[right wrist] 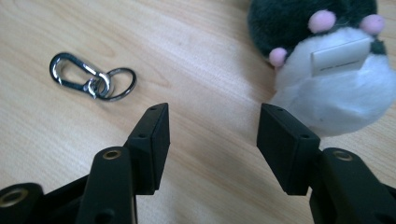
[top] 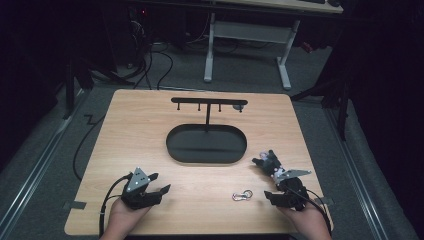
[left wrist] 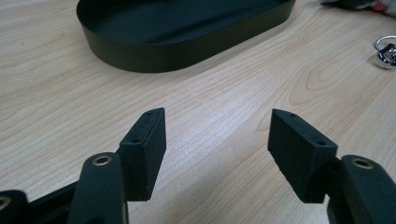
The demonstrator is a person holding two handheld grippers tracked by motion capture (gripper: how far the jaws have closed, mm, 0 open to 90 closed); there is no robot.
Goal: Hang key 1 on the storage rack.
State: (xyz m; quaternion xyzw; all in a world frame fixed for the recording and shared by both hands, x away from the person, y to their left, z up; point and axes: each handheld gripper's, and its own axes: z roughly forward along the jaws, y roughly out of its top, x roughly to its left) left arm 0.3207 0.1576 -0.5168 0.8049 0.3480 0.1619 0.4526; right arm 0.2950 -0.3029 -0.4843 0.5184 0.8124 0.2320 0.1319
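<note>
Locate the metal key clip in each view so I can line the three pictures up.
High view: key clip lies low on the table, right of centre, between the two grippers.
Left gripper view: a bit of it at the right edge, upper part, cut off by the frame.
Right gripper view: upper left, beyond the left finger.
Shared landmark: the light wooden tabletop under it.

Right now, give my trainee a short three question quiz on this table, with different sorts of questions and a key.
1. True or false: the left gripper holds the metal clip.
2. Which lies nearer the right gripper: A, the plush toy, or B, the black oval tray?
3. Fill in: the hook stand rises from the far side of the ____.

Key:
1. False; its jaws are open over bare table.
2. A.
3. Tray.
</note>
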